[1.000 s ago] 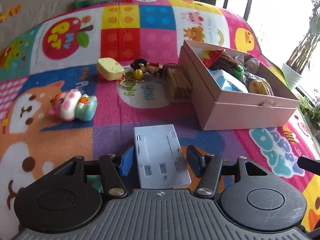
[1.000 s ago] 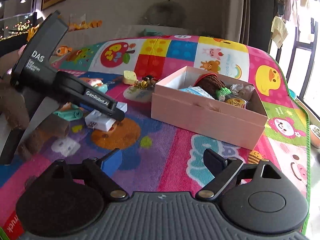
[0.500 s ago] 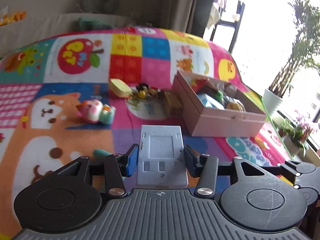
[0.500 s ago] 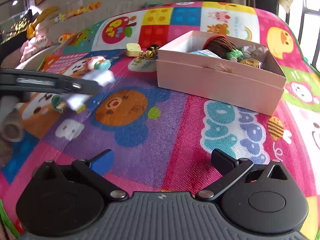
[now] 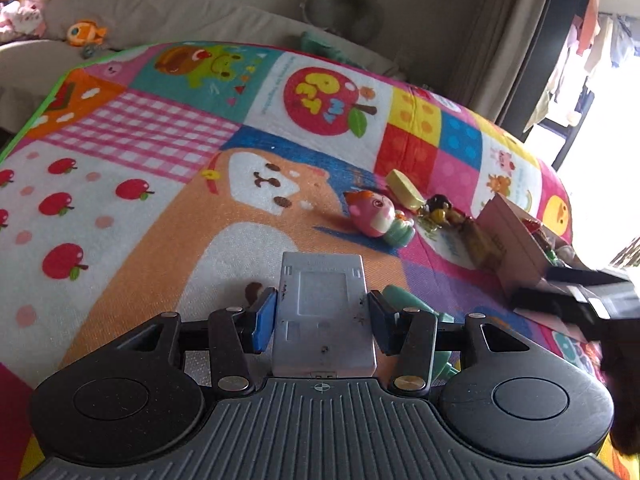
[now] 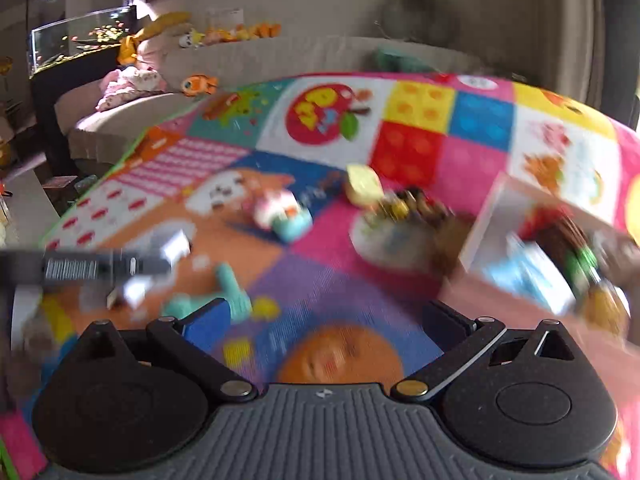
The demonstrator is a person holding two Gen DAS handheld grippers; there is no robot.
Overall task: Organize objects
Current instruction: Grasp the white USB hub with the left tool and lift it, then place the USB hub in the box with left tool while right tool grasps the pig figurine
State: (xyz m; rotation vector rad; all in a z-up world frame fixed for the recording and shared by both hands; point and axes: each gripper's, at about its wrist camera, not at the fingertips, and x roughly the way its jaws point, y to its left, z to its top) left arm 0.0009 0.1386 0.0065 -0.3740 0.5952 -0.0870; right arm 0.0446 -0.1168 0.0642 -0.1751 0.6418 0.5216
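Observation:
My left gripper (image 5: 323,315) is shut on a flat grey plastic case (image 5: 323,312) and holds it above the colourful play mat (image 5: 132,216). A pink box (image 5: 516,246) with several items inside stands at the right; it also shows in the blurred right wrist view (image 6: 532,248). My right gripper (image 6: 326,320) is open and empty, low over the mat beside the box. A mint green toy (image 6: 228,292) lies by its left finger. The left gripper with the case shows at the left edge (image 6: 104,268).
On the mat lie a pink cat figure (image 5: 376,216), a yellow block (image 5: 404,190), a keychain bundle (image 5: 440,208) and a brown packet (image 5: 482,242) against the box. A sofa with plush toys (image 5: 86,32) is behind the mat. The right gripper's body (image 5: 580,296) is at the right.
My left gripper has lifted and swung left with the grey case, so the box now sits far right. My right gripper has moved left and forward fast; its view is blurred.

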